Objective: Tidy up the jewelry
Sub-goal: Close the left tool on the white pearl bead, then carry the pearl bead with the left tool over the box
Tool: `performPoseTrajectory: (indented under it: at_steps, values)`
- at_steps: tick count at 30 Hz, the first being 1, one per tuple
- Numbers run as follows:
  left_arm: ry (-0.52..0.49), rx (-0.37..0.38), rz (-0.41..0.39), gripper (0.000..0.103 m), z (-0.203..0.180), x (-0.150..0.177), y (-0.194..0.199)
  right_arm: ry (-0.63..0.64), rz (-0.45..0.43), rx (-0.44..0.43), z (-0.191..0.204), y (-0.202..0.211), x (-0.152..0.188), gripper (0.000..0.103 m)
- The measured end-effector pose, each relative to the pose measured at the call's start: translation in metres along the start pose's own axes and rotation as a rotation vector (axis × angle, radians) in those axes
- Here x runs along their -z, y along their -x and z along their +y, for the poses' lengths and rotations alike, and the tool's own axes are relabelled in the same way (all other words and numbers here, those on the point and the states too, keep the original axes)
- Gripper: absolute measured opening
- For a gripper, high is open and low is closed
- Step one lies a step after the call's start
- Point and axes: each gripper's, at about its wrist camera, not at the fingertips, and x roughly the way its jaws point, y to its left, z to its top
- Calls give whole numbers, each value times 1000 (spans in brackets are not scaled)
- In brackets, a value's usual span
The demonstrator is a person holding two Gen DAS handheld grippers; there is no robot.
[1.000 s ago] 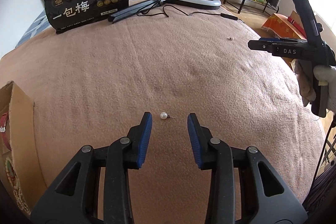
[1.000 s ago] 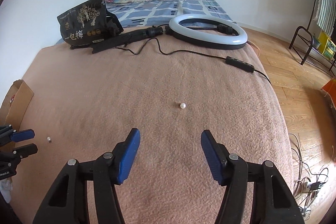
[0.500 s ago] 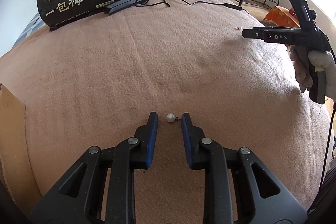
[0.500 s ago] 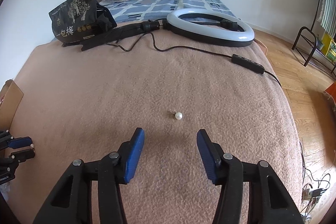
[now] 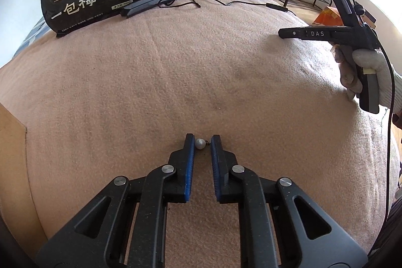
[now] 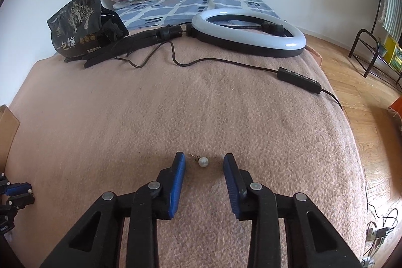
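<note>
While straddling pearl earrings on the pink blanket (image 5: 176, 82): left tool (image 5: 202, 142) narrowed around one earring (image 5: 200, 143), not yet pinching; right tool (image 6: 204, 161) wide around another earring (image 6: 203, 162). Next: squeeze, lift gently.

Two low wrist views facing across the same pink blanket (image 5: 201, 72), ring light (image 6: 251, 39) shared
</note>
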Motion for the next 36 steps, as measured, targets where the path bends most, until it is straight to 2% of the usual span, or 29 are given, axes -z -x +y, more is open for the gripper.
performPoseTrajectory:
  at_steps: [3,11,25,36]
  values:
    - [1,0,0,11,0,0,0,14,0,-1,2,-1,0,27]
    - [2,4,-2,10,0,0,0,28,7,-18,6,-5,-1,9]
    - [12,2,-12,10,2,0,9,34,-4,-11,12,9,3,8]
    - [22,-2,-73,10,4,-8,44,33,-49,-19,24,53,2,8]
